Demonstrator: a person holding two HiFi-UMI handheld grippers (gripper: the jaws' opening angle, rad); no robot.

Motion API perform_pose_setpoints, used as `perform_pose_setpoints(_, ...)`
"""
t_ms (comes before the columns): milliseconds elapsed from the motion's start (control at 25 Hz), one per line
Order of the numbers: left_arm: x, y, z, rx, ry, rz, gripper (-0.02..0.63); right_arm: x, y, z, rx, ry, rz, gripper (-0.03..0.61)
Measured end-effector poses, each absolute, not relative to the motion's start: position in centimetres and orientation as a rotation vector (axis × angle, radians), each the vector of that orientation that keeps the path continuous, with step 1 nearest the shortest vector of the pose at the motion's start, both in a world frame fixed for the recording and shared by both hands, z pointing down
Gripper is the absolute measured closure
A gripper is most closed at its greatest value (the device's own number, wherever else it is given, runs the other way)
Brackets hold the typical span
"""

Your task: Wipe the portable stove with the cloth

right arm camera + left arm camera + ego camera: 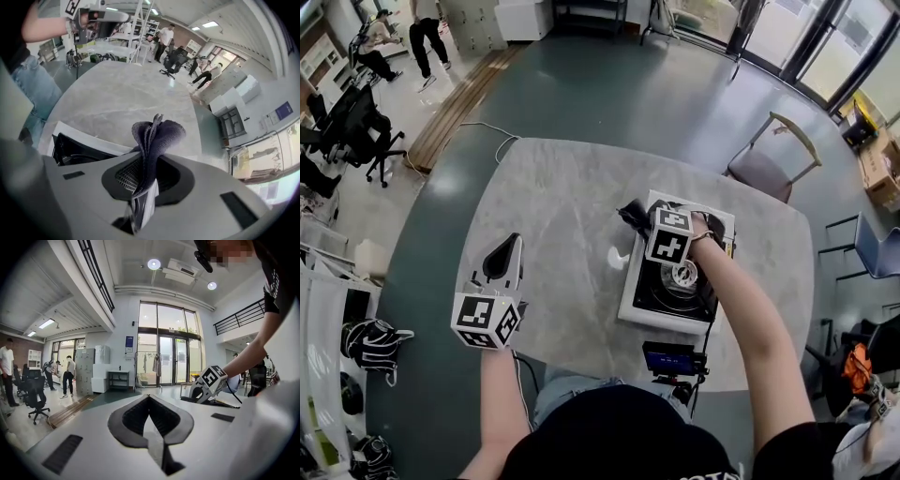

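The portable stove (649, 302), a white case with a black top and a round burner, sits on the right part of the marble table (562, 197). My right gripper (636, 220) hangs over the stove's far left corner, shut on a dark grey cloth (630, 216). In the right gripper view the cloth (155, 133) bunches up out of the jaws, with the stove (70, 149) below at the left. My left gripper (502, 255) is held over the table's left part, well away from the stove. Its jaws are shut, with nothing between them (149, 420).
A small device with a screen (667, 358) is mounted at the table's near edge. A chair (769, 159) stands beyond the table's far right corner. People and office chairs (366, 131) are far off at the upper left.
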State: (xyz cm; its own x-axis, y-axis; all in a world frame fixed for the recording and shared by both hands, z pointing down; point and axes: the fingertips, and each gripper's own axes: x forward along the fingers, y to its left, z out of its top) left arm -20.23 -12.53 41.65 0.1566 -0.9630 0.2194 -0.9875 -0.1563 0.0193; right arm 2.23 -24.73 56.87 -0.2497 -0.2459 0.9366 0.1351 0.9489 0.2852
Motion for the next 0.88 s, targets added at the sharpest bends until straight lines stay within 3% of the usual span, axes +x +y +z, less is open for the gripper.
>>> perform_pose_setpoints(880, -12.5, -17.7, 38.6, 2.612, -1.65, 0.223, 0.603, 15.9, -26.3, 47.6, 0.981, -2.054, 0.153, 0.514)
